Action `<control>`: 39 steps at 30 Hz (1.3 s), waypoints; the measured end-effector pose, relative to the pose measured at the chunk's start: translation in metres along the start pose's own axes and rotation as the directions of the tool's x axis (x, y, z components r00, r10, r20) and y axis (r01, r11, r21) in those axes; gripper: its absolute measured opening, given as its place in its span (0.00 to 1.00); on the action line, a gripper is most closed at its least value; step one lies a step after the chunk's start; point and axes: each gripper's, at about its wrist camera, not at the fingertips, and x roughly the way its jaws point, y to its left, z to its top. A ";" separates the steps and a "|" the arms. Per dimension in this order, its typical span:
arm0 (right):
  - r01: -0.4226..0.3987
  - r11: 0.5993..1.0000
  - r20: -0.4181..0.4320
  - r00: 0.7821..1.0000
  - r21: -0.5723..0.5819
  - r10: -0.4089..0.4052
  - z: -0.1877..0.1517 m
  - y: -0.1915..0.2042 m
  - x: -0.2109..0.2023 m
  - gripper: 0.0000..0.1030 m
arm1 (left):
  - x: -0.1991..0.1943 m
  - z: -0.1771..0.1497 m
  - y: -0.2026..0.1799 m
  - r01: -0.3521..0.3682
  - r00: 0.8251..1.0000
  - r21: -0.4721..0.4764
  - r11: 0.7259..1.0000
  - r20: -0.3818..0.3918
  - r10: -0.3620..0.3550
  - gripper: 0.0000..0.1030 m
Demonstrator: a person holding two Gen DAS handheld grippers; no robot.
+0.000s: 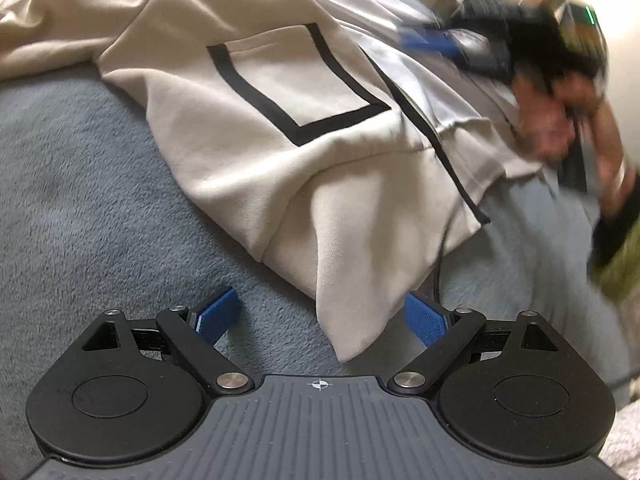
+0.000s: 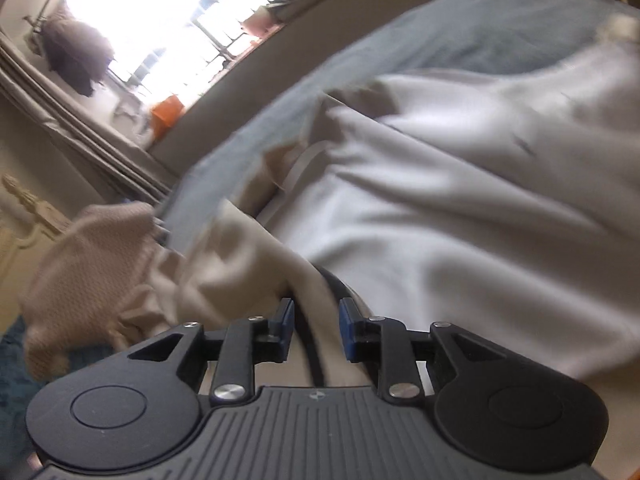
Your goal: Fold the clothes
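While the cream hoodie (image 1: 256, 128) lies crumpled on the grey-blue fleece blanket (image 1: 80, 184), the left gripper (image 1: 320, 316) sits at 6 o'clock in its own view, jaws spread wide, a pointed corner of the hoodie hanging between the blue pads (image 1: 218, 314) without being pinched. Black square outline print (image 1: 296, 80) faces up near centre; black drawstring (image 1: 448, 148) runs toward 4 o'clock. Blurred hand (image 1: 560, 120) with the right gripper (image 1: 460, 40) at 2 o'clock. In the right wrist view the right gripper (image 2: 316, 328) has jaws narrowed but gapped, cream fabric and a dark cord (image 2: 316, 356) between them; cannot tell if pinched. Bright window (image 2: 160, 12) at 11 o'clock.
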 end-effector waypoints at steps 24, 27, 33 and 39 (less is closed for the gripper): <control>-0.035 0.996 -0.127 0.992 -0.082 0.024 0.113 0.047 0.232 0.42 | -0.002 0.020 0.032 0.165 0.985 -0.153 0.974 0.084 -0.153 0.93; -0.038 0.987 -0.126 0.992 -0.153 0.019 0.115 0.049 0.227 0.06 | 0.001 0.022 0.031 0.174 0.983 -0.150 0.973 0.082 -0.163 0.94; 0.040 0.906 0.075 0.997 -0.422 -0.009 0.143 0.103 0.187 0.03 | 0.005 0.023 0.031 0.186 0.981 -0.142 0.972 0.075 -0.177 0.94; 0.286 0.633 0.236 0.958 -0.719 -0.164 0.151 0.171 0.204 0.03 | 0.008 0.025 0.027 0.174 0.984 -0.137 0.975 0.061 -0.167 0.94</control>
